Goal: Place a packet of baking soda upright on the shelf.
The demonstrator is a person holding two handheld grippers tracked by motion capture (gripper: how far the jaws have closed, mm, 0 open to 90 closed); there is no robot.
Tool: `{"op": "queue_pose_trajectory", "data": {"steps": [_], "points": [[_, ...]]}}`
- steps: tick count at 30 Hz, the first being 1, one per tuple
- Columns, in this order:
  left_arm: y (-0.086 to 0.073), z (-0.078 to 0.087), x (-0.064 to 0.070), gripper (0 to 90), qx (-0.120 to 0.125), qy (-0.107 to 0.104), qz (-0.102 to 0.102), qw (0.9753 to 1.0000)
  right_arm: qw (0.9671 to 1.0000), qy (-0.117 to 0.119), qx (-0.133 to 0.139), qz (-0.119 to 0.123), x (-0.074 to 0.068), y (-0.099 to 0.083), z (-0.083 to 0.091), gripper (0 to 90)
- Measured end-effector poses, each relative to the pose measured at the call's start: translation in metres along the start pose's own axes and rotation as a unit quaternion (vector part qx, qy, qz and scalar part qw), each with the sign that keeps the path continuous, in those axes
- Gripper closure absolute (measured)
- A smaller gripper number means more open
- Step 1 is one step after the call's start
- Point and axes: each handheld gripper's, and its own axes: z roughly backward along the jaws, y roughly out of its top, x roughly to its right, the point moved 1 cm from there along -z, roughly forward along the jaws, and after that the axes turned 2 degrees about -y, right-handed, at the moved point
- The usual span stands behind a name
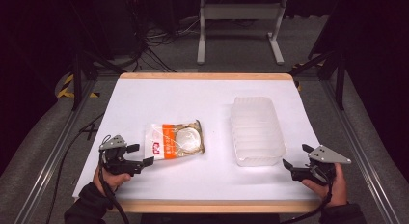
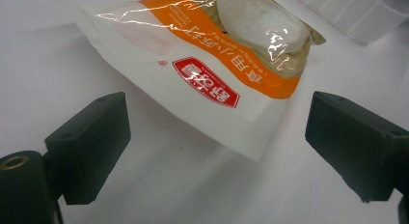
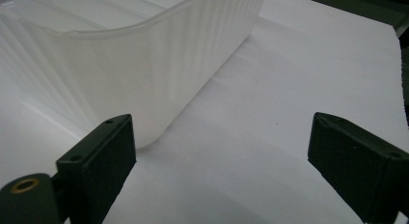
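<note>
Nearest the person, the left gripper (image 1: pixel 143 155) sits low over the white bench (image 1: pixel 159 96), jaws spread wide and holding nothing, aimed at the near white corner of the food pouch (image 1: pixel 174 139). Across the front edge, the right gripper (image 1: pixel 295 157) is likewise wide and empty, just beside the near end of the plastic tub (image 1: pixel 255 130).

Just beyond the left gripper, the pouch lies flat, left of centre on the bench and apart from the tub. In the left gripper view the food pouch (image 2: pixel 207 74) shows glossy, crinkled film with an orange band, a red label and a pale round cake bulging under a clear window. It looks light and limp, so it will probably sag when lifted, and the film is likely slippery. The flat sealed corner closest to the jaws seems the safest hold; pinching the bulge risks crushing what looks like a soft or brittle cake.

Farther right, the plastic tub (image 3: pixel 144 64) is translucent, ribbed and thin-walled, probably light and liable to slide if nudged. Its rim would take a pinch better than its curved wall.
</note>
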Motion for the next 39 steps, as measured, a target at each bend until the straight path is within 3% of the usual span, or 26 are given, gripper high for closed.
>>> {"op": "queue_pose_trajectory", "data": {"steps": [3, 5, 8, 15, 19, 24, 26, 28, 32, 35, 36, 39], "points": [[0.004, -0.015, -0.002, 9.4, -0.023, 0.0, 0.014, 0.9996, 1.0, 0.001, 0.0, 0.0, 0.0, 0.0, 0.0, 10.5], [0.005, -0.017, -0.002, 9.1, -0.026, 0.003, 0.014, 0.9996, 1.0, 0.002, 0.001, 0.0, 0.0, 0.0, 0.0, 10.5], [0.012, -0.027, -0.006, 9.7, -0.031, 0.002, 0.032, 0.999, 1.0, 0.003, -0.002, 0.0, 0.0, 0.0, -0.001, 10.5], [0.021, -0.04, -0.009, 9.4, -0.046, -0.016, 0.036, 0.9981, 1.0, 0.006, -0.002, 0.002, 0.0, 0.0, -0.001, 10.5], [0.029, -0.048, -0.011, 9.5, -0.045, -0.029, 0.054, 0.9971, 1.0, 0.006, -0.002, 0.001, 0.0, 0.0, -0.001, 10.4], [0.04, -0.058, -0.016, 10.2, -0.043, -0.044, 0.063, 0.9961, 1.0, 0.007, -0.002, 0.002, -0.001, 0.0, -0.001, 10.5], [0.044, -0.062, -0.017, 12.0, -0.039, -0.036, 0.065, 0.9965, 1.0, 0.007, -0.002, 0.001, -0.001, 0.0, -0.001, 10.5], [0.047, -0.065, -0.019, 16.3, -0.042, -0.043, 0.068, 0.9959, 1.0, 0.008, -0.002, 0.001, -0.001, 0.0, -0.001, 10.4], [0.052, -0.07, -0.02, 33.2, -0.034, -0.045, 0.07, 0.996, 1.0, 0.008, -0.003, 0.0, 0.0, 0.0, -0.002, 10.5], [0.053, -0.069, -0.021, 46.9, -0.04, -0.054, 0.058, 0.9961, 1.0, 0.009, -0.003, 0.0, 0.0, -0.001, -0.002, 10.5], [0.053, -0.069, -0.021, 55.3, -0.035, -0.063, 0.058, 0.9957, 0.9999, 0.01, -0.004, -0.001, 0.0, -0.001, -0.002, 10.4], [0.054, -0.065, -0.018, 69.5, -0.028, -0.069, 0.034, 0.9967, 0.9999, 0.011, -0.004, -0.001, 0.0, -0.001, -0.002, 10.5]]}}
